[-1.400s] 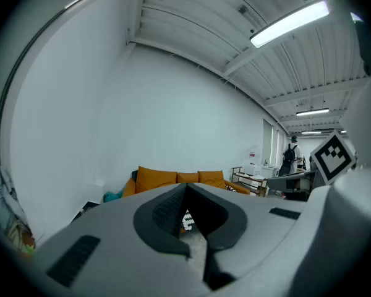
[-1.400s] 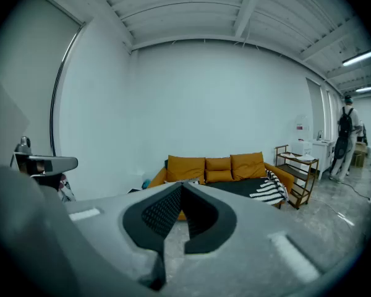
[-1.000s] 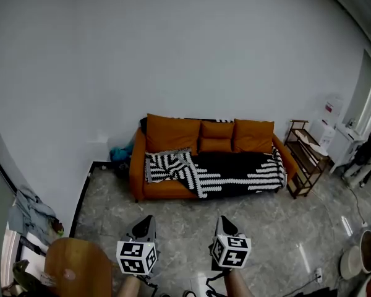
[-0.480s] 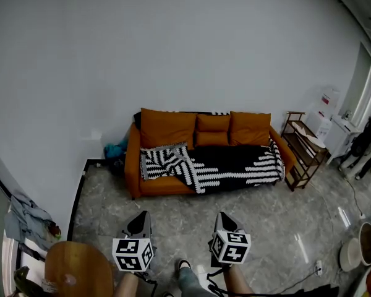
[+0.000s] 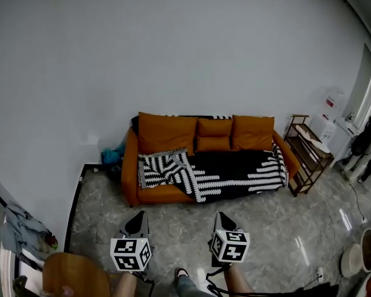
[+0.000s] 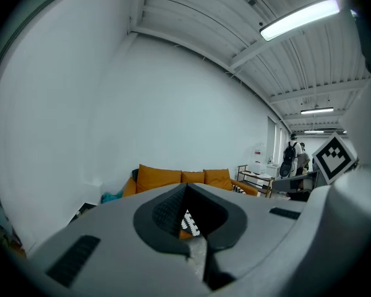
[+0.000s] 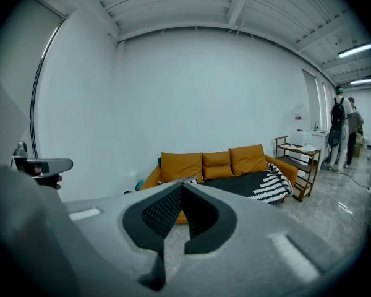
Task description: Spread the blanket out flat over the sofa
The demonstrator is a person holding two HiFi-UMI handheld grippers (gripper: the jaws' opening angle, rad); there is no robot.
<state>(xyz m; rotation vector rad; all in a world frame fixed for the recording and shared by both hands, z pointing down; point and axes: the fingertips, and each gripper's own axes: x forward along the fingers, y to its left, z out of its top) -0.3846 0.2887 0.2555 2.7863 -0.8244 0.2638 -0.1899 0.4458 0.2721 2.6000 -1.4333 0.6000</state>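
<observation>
Both sets of jaws are pressed together with nothing in them; left gripper (image 5: 138, 218) and right gripper (image 5: 221, 216) hang side by side, low over the floor, tips aimed forward.

Nothing sits right in front of them, just bare grey stone-look floor (image 5: 173, 228) all the way ahead; back and to the left of the left jaws there's a round wooden table (image 5: 74, 276), and further left some clothes (image 5: 23, 232) piled at the edge. Far ahead-right of the right jaws is a small wooden shelf rack (image 5: 307, 155) beside the sofa's right arm, then a white water dispenser (image 5: 329, 112); the right gripper view catches a person with a backpack (image 7: 339, 124) off that way too. A teal bundle (image 5: 110, 156) lies by the sofa's left arm.

Room is plain; white wall (image 5: 173, 54), ribbed ceiling with a strip light (image 6: 300, 18).

The orange sofa (image 5: 164, 194) stands against the wall, well ahead of both jaws; the black-and-white blanket (image 5: 235, 172) lies on its seat, bunched at the left end, flatter toward the right, one corner hanging over the front edge; well apart from either gripper.
</observation>
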